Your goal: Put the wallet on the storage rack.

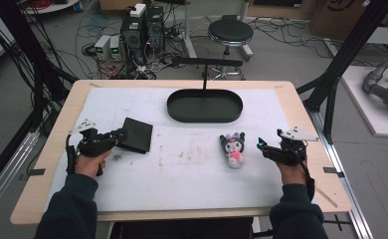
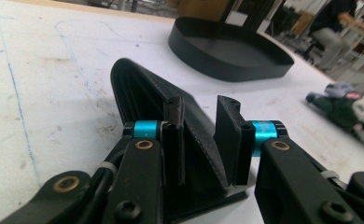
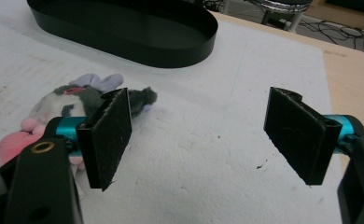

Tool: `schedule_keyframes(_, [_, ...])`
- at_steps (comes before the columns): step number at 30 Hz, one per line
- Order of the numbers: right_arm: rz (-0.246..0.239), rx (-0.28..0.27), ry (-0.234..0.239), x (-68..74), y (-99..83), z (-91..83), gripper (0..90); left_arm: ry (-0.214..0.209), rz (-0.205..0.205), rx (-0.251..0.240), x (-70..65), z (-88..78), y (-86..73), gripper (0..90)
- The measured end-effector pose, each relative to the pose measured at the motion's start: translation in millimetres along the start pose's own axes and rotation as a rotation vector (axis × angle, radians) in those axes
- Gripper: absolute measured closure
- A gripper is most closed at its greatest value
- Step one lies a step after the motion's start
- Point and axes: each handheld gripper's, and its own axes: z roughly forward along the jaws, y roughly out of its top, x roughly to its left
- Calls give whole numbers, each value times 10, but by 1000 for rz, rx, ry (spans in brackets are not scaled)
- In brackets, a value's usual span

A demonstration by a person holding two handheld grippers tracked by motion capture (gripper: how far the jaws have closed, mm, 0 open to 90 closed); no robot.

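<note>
The pale wooden surface has rounded corners and carries a white, faintly scuffed and stained foam-like mat that covers most of its top. Toward the far side of the mat sits a matte black oval tray with a low upright wall and a thin black T-shaped post rising from its far rim; in the left gripper view the same tray lies beyond the jaws, and in the right gripper view its smooth curved wall runs along the top. Left of centre lies a flat black square wallet with a grained, leather-like skin; in the left gripper view the wallet shows ribbed folds and a stitched edge and stands on its edge, tilted, between the jaws. The left claw, black with teal collars, is closed narrowly on the near corner of that wallet, its flat pads pressing either side. Right of centre, well apart from the wallet and near the right hand, a small soft plush doll of grey, white and pink fabric with a dark hood lies on its back on the mat; the right gripper view shows the doll partly behind one jaw. The right claw hovers just beside the doll, and its fuzzy-faced rectangular pads stand wide apart, gripping nothing.
</note>
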Motion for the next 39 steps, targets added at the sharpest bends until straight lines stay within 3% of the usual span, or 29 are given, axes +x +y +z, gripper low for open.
schedule_keyframes(4, [-1,-2,0,3,4,2,236,4,21,16,-42,50,-10,725])
schedule_keyframes(7, [-2,0,2,1,3,2,236,0,0,4,-70,85,-6,752])
schedule_keyframes(8, [-1,2,0,0,1,1,236,16,-2,13,-74,94,-8,752])
schedule_keyframes(9, [2,2,-1,-2,-3,-4,236,65,-15,32,-55,98,-15,735])
schedule_keyframes(14, [6,1,-5,-28,-16,-21,237,115,-70,61,0,95,-39,623])
schedule_keyframes(15, [9,2,-6,-29,-18,-22,237,116,-83,93,8,132,-65,612])
schedule_keyframes(20, [5,2,-5,-23,-15,-28,239,127,-98,150,18,216,-108,597])
schedule_keyframes(22, [4,2,-5,-21,-14,-28,240,131,-107,148,21,219,-108,598])
schedule_keyframes(24, [4,4,-1,-21,-14,-26,241,123,-117,151,32,216,-111,615])
schedule_keyframes(26, [3,5,-1,-19,-12,-21,241,115,-110,157,23,222,-113,744])
schedule_keyframes(29, [1,4,-1,-15,-10,-19,240,118,-106,163,20,227,-111,820])
schedule_keyframes(30, [1,5,-1,-14,-9,-19,240,115,-105,157,15,226,-112,868])
schedule_keyframes(32, [1,3,0,-14,-8,-18,241,112,-100,157,16,222,-110,876])
schedule_keyframes(34, [5,5,0,-16,-8,-21,241,95,-120,142,25,207,-105,879])
schedule_keyframes(35, [4,4,-1,-21,-10,-21,241,75,-146,109,43,172,-91,879])
schedule_keyframes(36, [4,4,-1,-21,-10,-21,241,75,-146,109,43,172,-91,880])
schedule_keyframes(39, [9,4,-2,-33,-14,-27,241,59,-165,37,66,87,-46,881])
